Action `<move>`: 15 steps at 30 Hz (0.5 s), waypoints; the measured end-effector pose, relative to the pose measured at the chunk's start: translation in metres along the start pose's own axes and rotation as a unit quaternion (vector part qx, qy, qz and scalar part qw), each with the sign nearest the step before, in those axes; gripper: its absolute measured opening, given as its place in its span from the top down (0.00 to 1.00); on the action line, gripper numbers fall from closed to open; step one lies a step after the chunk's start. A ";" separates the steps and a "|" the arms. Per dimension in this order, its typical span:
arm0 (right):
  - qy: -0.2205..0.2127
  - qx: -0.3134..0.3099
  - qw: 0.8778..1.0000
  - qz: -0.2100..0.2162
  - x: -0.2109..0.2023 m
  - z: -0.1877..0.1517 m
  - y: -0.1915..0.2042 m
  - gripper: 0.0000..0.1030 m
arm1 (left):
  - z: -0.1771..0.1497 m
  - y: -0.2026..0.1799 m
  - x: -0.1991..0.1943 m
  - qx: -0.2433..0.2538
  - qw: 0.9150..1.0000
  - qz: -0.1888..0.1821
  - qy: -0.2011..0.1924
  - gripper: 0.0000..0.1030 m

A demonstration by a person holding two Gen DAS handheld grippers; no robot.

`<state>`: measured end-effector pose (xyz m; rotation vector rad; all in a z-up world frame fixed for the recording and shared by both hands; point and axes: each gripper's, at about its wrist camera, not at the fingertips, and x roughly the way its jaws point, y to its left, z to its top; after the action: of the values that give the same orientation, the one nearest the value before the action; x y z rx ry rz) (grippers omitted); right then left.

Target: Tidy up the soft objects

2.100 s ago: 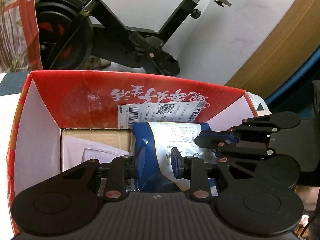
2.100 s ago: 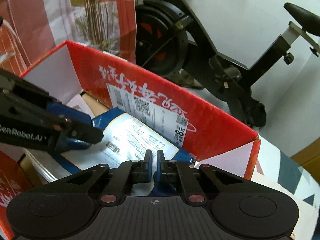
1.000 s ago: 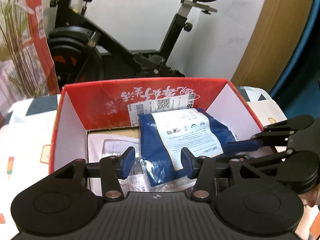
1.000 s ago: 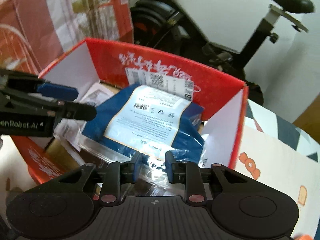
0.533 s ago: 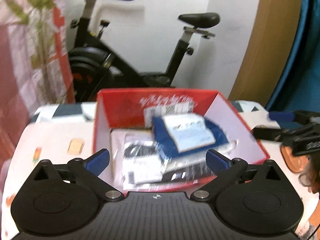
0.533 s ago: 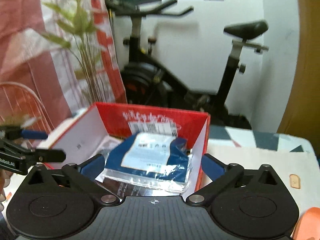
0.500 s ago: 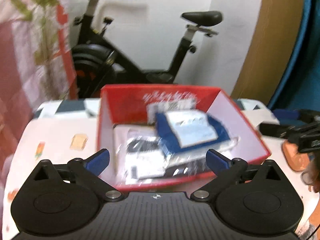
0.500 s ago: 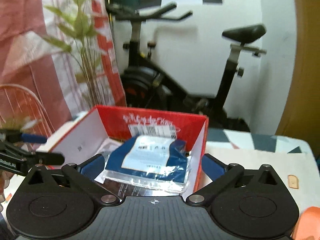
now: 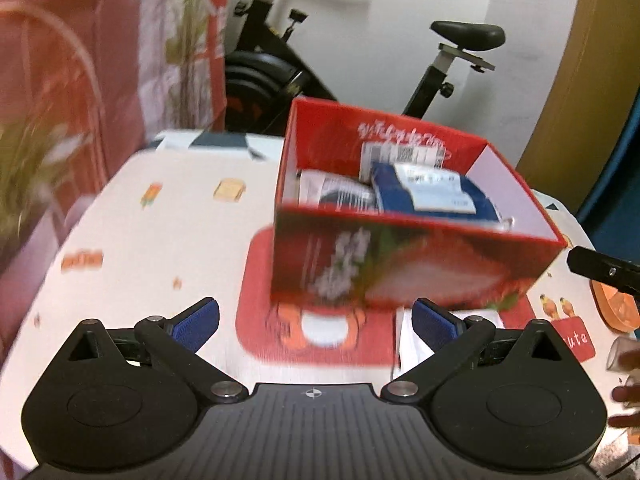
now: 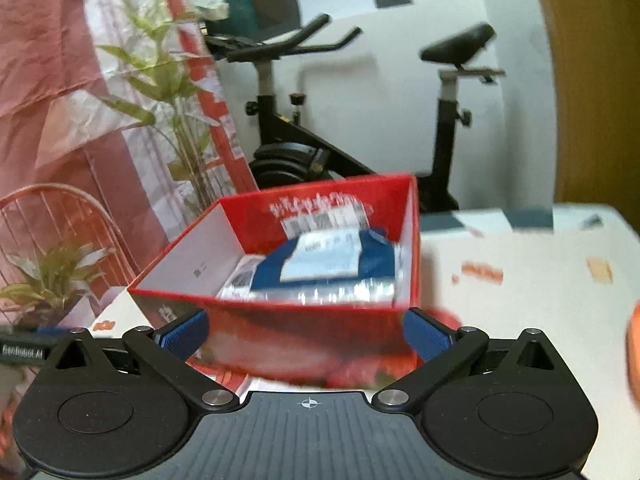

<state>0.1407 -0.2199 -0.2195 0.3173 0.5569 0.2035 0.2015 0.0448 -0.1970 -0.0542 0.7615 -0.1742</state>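
Both grippers have drawn back and risen away from the box since a second ago, when their tips reached over its near wall beside the blue pack; now the whole box shows in front of each, with some motion blur. The left gripper (image 9: 315, 318) has its blue-padded fingers spread wide and holds nothing, hovering above the table (image 9: 132, 240) short of the box's near wall. The right gripper (image 10: 304, 332) is likewise spread wide and empty, its fingers framing the near wall of the box from further back; in the left wrist view one of its black fingers juts in at the right edge. The red cardboard box (image 9: 400, 264) stands toward the table's far edge, partly on a red mat (image 9: 320, 344) printed with a cartoon figure. Inside it the blue soft pack (image 9: 432, 194) with its white label lies on top, toward the far right corner, leaning against the far wall below a shipping label; a second, clear-wrapped pack (image 9: 336, 196) lies beside it on the left, partly under it. Some white paper (image 9: 408, 336) lies on the table at the mat's near right corner. Behind the table stand an exercise bike (image 10: 304, 112) and a leafy plant (image 10: 160, 80).
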 end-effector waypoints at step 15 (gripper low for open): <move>0.054 -0.013 0.998 -0.012 -0.009 -0.083 0.017 0.00 | -0.079 -0.015 -0.011 0.008 0.999 0.017 0.028 0.00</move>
<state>0.0861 -0.1867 -0.2753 0.2756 0.6640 0.2059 0.1366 0.0329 -0.2450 -0.0215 0.8170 -0.1488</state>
